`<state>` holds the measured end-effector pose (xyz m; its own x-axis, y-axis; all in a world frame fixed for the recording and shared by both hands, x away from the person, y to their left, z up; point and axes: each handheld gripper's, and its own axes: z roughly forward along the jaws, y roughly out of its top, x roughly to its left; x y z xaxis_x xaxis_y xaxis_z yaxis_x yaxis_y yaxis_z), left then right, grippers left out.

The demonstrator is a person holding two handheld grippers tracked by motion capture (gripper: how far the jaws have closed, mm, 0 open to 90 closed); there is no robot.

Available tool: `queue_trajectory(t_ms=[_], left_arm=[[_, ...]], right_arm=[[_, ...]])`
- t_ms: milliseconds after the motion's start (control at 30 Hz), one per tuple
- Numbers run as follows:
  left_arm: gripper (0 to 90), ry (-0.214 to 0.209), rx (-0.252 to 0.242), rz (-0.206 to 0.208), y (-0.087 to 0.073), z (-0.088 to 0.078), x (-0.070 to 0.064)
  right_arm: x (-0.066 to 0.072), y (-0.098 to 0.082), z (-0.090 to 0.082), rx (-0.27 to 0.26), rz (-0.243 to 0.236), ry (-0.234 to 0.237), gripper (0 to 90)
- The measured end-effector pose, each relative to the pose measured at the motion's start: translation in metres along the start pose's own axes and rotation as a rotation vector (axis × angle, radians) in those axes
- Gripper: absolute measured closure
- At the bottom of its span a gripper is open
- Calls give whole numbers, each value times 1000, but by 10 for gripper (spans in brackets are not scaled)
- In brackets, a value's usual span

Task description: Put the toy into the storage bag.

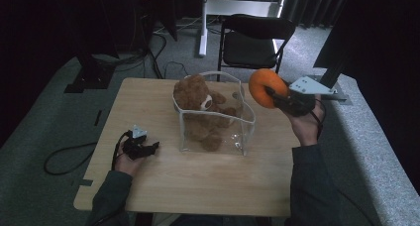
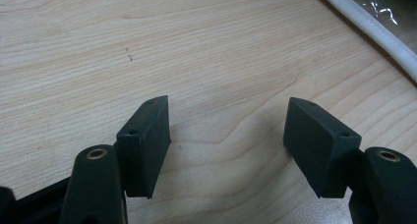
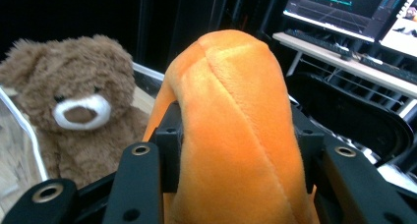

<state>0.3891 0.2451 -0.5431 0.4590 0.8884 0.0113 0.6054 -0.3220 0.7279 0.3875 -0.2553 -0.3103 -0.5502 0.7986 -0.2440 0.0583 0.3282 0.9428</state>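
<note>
A brown teddy bear [image 1: 200,104] sits inside a clear plastic bag [image 1: 218,137] with a white rim at the middle of the wooden table [image 1: 198,181]. My right gripper [image 1: 273,93] is raised at the bag's right side, shut on an orange plush toy [image 1: 264,86]. In the right gripper view the orange plush [image 3: 231,121] bulges between the jaws, with the bear [image 3: 78,116] behind it at the left. My left gripper [image 1: 148,147] rests low on the table left of the bag, open with nothing between its fingers [image 2: 147,145].
A black folding chair [image 1: 255,40] stands beyond the table's far edge. Cables trail over the grey carpet at the left. Monitors [image 3: 354,8] glow on a desk in the right gripper view. The bag's white rim [image 2: 373,35] crosses the left gripper view's top right.
</note>
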Motion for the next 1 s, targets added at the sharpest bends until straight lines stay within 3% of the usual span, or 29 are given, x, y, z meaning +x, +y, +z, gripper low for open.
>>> queue_trajectory(t_ms=[567, 1000], left_arm=[[349, 0, 1, 2, 0, 0, 0], [349, 0, -1, -1, 0, 0, 0]], right_arm=[[25, 25, 19, -48, -31, 78, 531], [40, 27, 32, -47, -37, 143, 530]])
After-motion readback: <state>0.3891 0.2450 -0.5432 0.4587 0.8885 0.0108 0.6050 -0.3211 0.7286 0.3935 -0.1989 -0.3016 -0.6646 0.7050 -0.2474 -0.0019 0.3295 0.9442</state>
